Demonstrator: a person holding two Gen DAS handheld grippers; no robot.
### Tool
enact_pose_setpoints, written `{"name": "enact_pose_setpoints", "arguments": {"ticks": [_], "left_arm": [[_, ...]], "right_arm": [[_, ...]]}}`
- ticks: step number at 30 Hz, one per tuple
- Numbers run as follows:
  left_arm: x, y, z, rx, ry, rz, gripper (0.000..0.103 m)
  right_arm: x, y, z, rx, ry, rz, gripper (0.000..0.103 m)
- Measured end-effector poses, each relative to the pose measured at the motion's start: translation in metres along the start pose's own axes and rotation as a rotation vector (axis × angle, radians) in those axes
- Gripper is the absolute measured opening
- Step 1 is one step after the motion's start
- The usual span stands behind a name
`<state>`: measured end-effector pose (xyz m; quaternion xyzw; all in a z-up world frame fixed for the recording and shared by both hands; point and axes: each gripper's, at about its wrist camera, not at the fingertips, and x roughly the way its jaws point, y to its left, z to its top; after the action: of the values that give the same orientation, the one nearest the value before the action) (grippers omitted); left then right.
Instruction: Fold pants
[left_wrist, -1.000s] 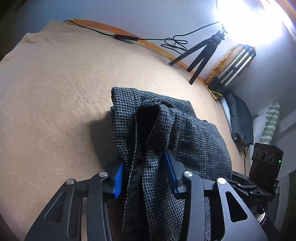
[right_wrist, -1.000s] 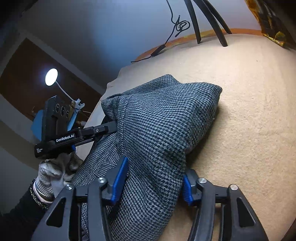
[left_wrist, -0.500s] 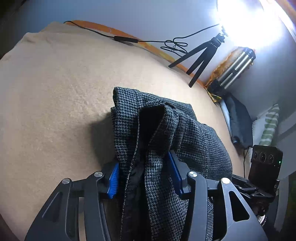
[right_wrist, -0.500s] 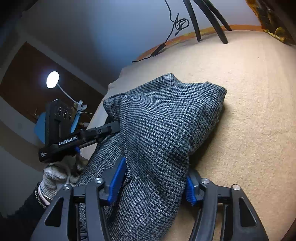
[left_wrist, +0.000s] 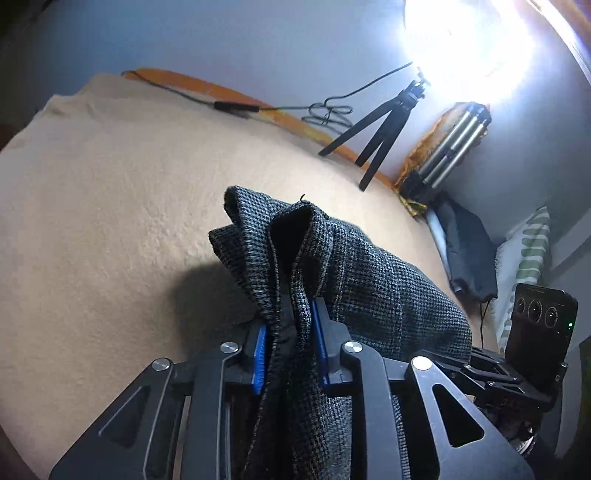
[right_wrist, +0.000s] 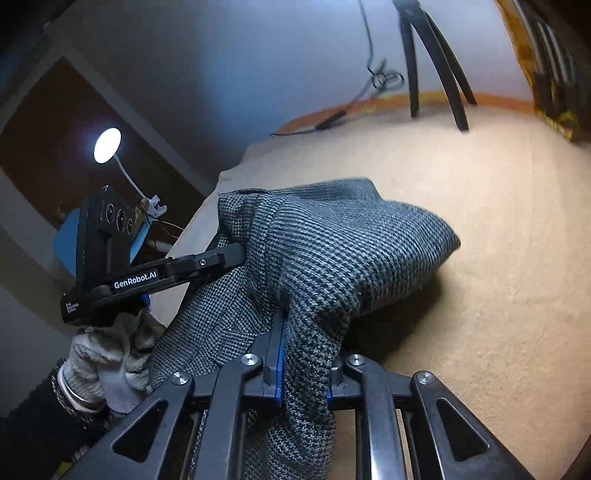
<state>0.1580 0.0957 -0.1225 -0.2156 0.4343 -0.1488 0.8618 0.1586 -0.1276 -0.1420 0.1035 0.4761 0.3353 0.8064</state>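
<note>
i have the left tool (left_wrist: 291, 339) closing on a bunched fold of the pants (left_wrist: 354, 280), its blue pads (left_wrist: 259, 354) pressing the dark checked cloth from both sides so the fabric stands up in a ridge between them and drapes down over the tool's frame toward me. the right tool (right_wrist: 301, 360) is pressed together on another gathered fold of the same pants (right_wrist: 343, 251), the cloth pinched tight between its pads and hanging down past the black linkage. the pants sit as a rumpled heap on a tan blanket-covered bed (left_wrist: 110, 206), near the edge closest to me, with the far end of the heap resting on the blanket and the near end raised in the two tools. in the right wrist view i can see the left tool (right_wrist: 240, 258) from the side, its tip buried in the cloth at the heap's left side, held by a gloved hand (right_wrist: 107, 358) with a dark sleeve behind it. at the bed's far edge a small black tripod (left_wrist: 380, 129) stands on the blanket, a black cable (left_wrist: 236, 107) trails along that edge, and a bright lamp (left_wrist: 469, 48) glares above the tripod. a folded metal stand (left_wrist: 450, 144) leans near the far right corner, and a striped pillow (left_wrist: 528, 254) lies off the right edge.
</note>
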Motion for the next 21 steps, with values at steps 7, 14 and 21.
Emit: {"name": "enact_pose_setpoints", "arguments": {"ticks": [7,14,21], "left_arm": [[-0.011,-0.01,0.002,0.033,-0.038,-0.003,0.013],[0.008,-0.008,-0.004,0.051,-0.003,0.07,0.012],[0.01,-0.006,-0.002,0.034,0.003,0.073,0.012]], "right_arm": [[-0.023,0.014,0.0,-0.055,-0.044,-0.018,0.012],[-0.013,0.001,-0.006,-0.021,-0.005,-0.038,0.012],[-0.014,0.0,-0.004,-0.024,-0.004,-0.041,0.013]]}}
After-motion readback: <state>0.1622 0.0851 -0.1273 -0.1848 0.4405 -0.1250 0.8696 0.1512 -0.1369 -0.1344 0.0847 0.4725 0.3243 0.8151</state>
